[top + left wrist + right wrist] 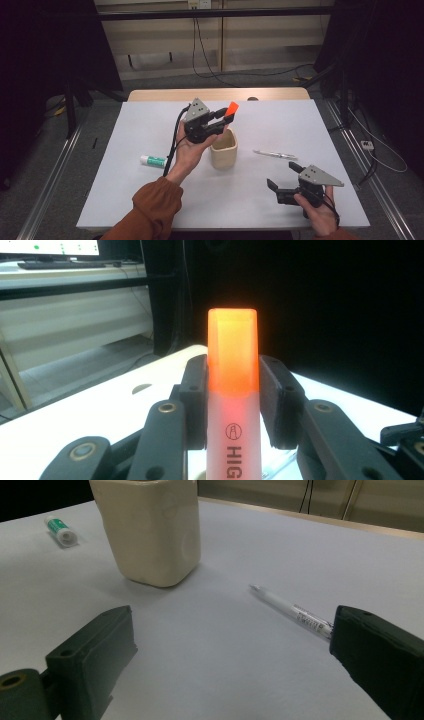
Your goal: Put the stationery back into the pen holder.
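a white table (150, 190) stands in a dark room, a wooden edge along its far side and cables on the floor beyond. my left gripper (220, 122) is raised above the middle of the table, its jaws clamped on an orange highlighter (231, 109); in the left gripper view the highlighter (233, 390) stands upright between the two pads, cap end out past the jaw tips, both pads pressed against its sides. its cap sits just above the far rim of a cream cup (224, 149), which stands upright on the table right below the gripper. my right gripper (284, 181) rests low near the right front corner, jaws wide apart with nothing between them. a white pen (274, 154) lies flat between the cup and that gripper; in the right gripper view the pen (292, 611) runs toward the right-hand jaw, its near end hidden behind it. a small tube with a green label (153, 161) lies left of the cup, well apart from it.
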`<action>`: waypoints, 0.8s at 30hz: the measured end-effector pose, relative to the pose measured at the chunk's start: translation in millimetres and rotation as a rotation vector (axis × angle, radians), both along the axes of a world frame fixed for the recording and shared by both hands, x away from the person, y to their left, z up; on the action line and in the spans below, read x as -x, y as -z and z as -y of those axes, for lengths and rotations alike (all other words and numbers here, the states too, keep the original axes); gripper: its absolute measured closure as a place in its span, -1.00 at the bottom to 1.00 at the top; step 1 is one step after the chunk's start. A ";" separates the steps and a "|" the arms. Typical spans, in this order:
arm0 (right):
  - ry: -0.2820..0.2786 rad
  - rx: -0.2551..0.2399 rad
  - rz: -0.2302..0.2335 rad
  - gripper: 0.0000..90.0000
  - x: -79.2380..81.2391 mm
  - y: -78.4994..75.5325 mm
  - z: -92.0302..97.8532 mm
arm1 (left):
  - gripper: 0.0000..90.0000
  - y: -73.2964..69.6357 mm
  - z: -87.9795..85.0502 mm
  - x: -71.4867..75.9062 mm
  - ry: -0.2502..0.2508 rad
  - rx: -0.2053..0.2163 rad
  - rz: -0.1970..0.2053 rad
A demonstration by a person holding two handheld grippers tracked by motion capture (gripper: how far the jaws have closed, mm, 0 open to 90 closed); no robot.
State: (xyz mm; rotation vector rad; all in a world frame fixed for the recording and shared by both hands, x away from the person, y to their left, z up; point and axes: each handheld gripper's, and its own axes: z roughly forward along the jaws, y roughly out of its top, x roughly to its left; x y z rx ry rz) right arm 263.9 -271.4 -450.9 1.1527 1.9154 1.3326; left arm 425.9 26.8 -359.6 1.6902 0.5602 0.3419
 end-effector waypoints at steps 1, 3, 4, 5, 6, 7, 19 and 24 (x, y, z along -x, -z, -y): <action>0.000 0.000 0.000 -0.91 0.0 0.0 0.0 | 0.49 2.1 0.3 -0.6 0.001 0.000 -0.005; 0.000 0.000 0.000 -0.91 0.1 0.0 0.0 | 0.49 5.9 0.4 -1.5 -0.002 -0.007 -0.010; 0.000 -0.001 0.000 -0.91 0.1 0.0 0.1 | 0.49 7.8 0.4 -2.0 -0.004 -0.009 -0.012; -0.001 -0.001 0.001 -0.91 0.2 0.0 0.1 | 0.49 9.6 0.4 -2.3 -0.005 -0.014 -0.013; -0.002 -0.001 0.000 -0.91 0.1 0.1 0.0 | 0.49 11.5 0.7 -2.4 -0.005 -0.014 -0.018; -0.003 -0.001 0.000 -0.91 0.1 0.1 -0.1 | 0.49 13.3 0.6 -2.9 -0.006 -0.017 -0.017; -0.003 0.000 0.000 -0.91 0.2 0.1 -0.1 | 0.49 29.0 1.9 -0.8 0.010 -0.047 -0.032; -0.002 0.000 0.002 -0.91 0.1 0.0 -0.3 | 0.49 35.9 1.5 -0.6 0.011 -0.058 -0.050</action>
